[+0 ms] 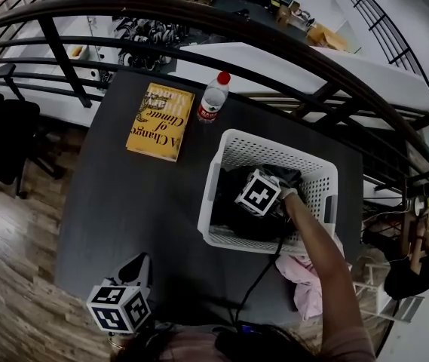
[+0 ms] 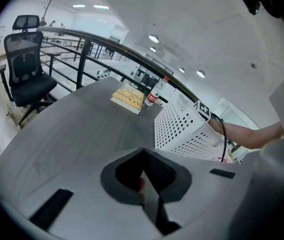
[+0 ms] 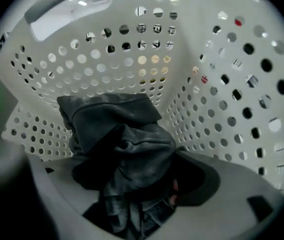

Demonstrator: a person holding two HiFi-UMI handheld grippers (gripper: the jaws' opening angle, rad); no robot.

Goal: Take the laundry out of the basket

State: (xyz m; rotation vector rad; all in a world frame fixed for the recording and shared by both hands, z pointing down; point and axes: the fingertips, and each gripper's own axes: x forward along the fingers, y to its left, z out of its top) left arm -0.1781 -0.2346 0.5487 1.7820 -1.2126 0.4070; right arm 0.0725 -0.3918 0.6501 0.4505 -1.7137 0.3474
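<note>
The white perforated basket (image 1: 274,139) stands on the right of the dark table (image 1: 139,202). Dark grey laundry (image 1: 233,219) lies crumpled in it. My right gripper (image 1: 253,204) points steeply down inside the basket, under its marker cube. In the right gripper view the jaws stand wide and open. The dark garment (image 3: 122,144) bunches up between them, and the pads are not pressing on it. My left gripper (image 1: 137,267) hovers over the near left edge of the table, away from the basket (image 2: 181,129). Its jaws look shut and empty (image 2: 142,156).
A pink garment (image 1: 304,279) lies on the table's near right corner beside the basket. A yellow book (image 1: 161,121) and a red-capped bottle (image 1: 213,98) sit at the far side. A black railing (image 1: 199,13) curves behind the table. An office chair (image 2: 27,69) stands left.
</note>
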